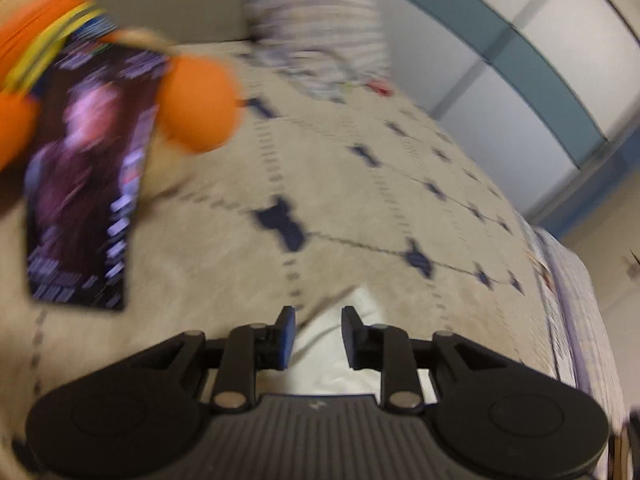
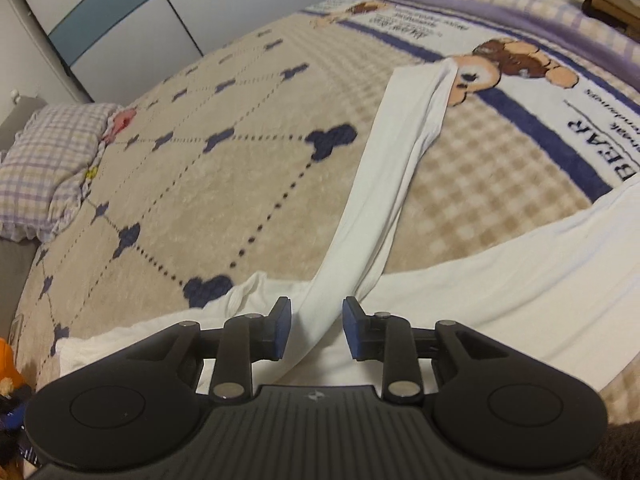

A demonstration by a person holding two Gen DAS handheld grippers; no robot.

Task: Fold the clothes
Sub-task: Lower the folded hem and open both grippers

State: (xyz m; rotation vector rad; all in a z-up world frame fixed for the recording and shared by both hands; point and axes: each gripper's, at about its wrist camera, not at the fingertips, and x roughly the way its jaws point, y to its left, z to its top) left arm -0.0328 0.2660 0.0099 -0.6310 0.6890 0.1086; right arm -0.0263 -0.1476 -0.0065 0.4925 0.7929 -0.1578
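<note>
White garment sleeve stretches away diagonally toward the bear print

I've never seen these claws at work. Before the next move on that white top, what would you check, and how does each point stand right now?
1. Right claw open around the long white sleeve: ok, sleeve lies between the fingers, not pinched.
2. Left claw open over white cloth: ok, jaws apart.
3. Sleeve lies straight: ok, it stretches across the bear blanket.
4. White top's body lies flat: cannot tell, only part shows.
5. Left view sharp enough to aim: not ok, it is blurred.
6. Orange toy and dark card clear of the cloth: cannot tell.
</note>
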